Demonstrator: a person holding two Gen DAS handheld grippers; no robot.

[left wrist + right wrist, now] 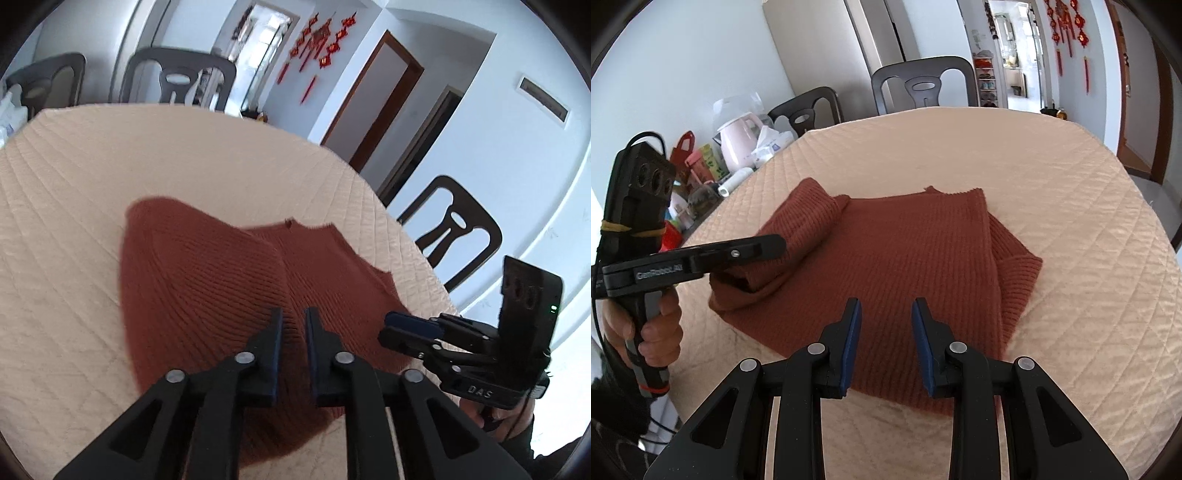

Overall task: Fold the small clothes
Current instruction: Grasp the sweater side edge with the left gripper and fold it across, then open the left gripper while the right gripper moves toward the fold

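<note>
Rust knit sweater (894, 266) lies flat, collar far.

A round table (1071, 206) under a quilted beige cover fills the middle of both views, with dark chairs around it: one (923, 85) at top centre of the right wrist view, another (807, 110) to its left, and one (454, 236) at right of the left wrist view. Pale bluish-white walls carry red hanging ornaments (1067, 26) at upper right, beside a brown-framed doorway (373, 107), and daylight comes through a bright opening (1012, 55) at the back. At left in the right wrist view, a cluttered side surface holds a pink kettle (738, 138) and packets.
</note>
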